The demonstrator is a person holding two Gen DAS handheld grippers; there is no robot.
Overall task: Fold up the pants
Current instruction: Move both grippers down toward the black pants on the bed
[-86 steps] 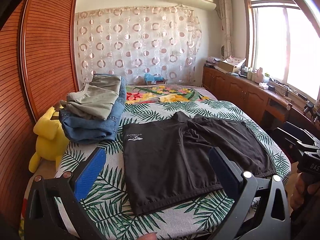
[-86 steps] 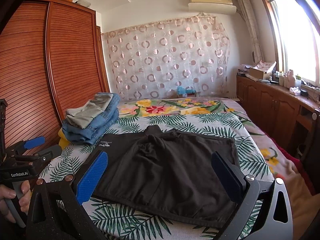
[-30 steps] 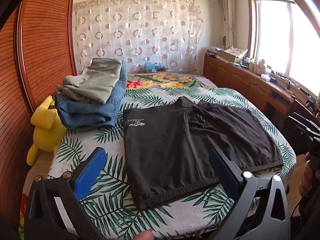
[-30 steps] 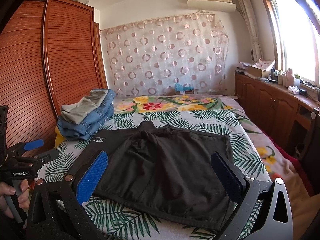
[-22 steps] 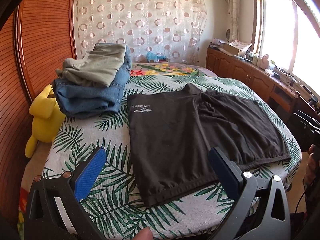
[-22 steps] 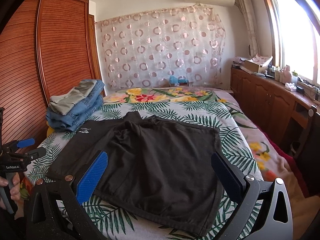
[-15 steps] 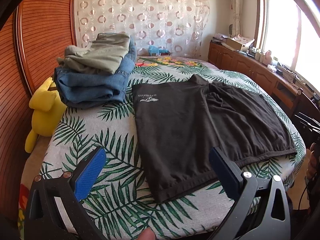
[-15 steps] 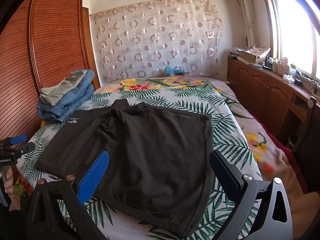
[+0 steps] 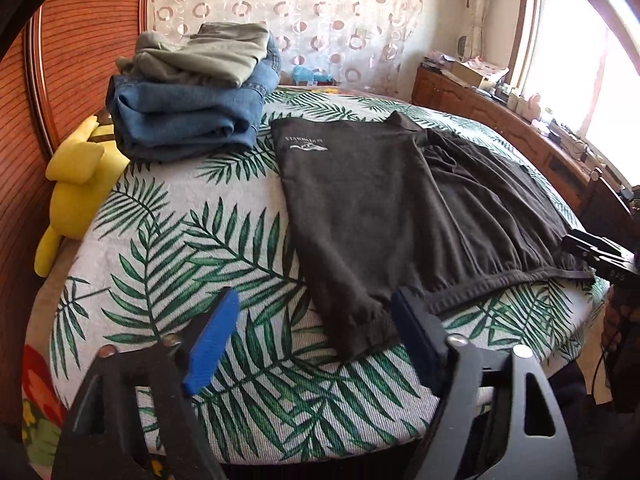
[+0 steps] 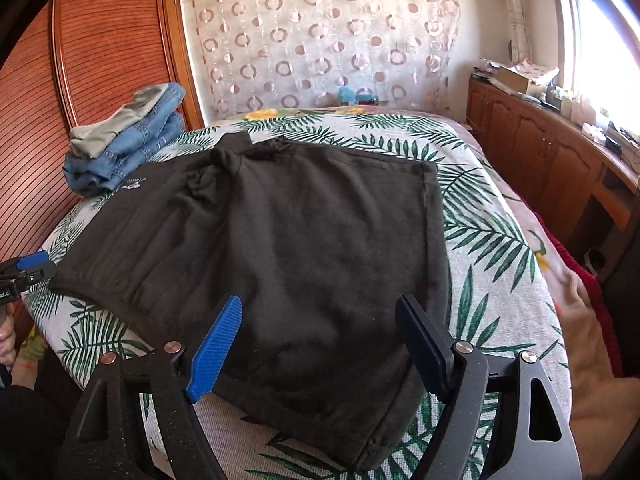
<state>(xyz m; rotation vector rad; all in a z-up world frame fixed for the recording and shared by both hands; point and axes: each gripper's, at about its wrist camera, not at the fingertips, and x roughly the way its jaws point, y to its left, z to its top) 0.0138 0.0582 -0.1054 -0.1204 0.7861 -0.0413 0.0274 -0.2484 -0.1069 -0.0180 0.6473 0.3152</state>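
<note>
**Both grippers lowering onto the near edge of the black pants**

Through the left wrist camera we are looking down at a bed [image 9: 168,240] covered in a palm-leaf sheet. The black pants [image 9: 392,208] are lying spread flat on it, running from a small white logo at the far end to a waistband along the near edge, which hangs close to the side of the bed. Our left gripper [image 9: 316,344] is hovering just above the near left corner of the pants; its jaws have just been closing but are standing well apart, with the corner of the fabric showing between them and neither pad pressing on it. A stack of folded jeans [image 9: 188,120] with a grey-green garment [image 9: 204,56] on top is sitting at the far left of the bed, well apart from the pants, and a yellow plush toy [image 9: 76,176] is wedged between the bed and the wooden wardrobe [image 9: 88,40]. At the right edge we are seeing part of our right gripper [image 9: 600,256]

Through the right wrist camera we are looking along the pants [image 10: 304,240] from their other side. Our right gripper [image 10: 320,340] is hanging over the near hem, jaws just closing yet wide, cloth lying below and between them without being pinched. The folded jeans [image 10: 128,148] are resting at the far left, and our left gripper [image 10: 24,268] is peeking in at the left edge beside the waistband corner; from here we cannot tell how its jaws stand
</note>
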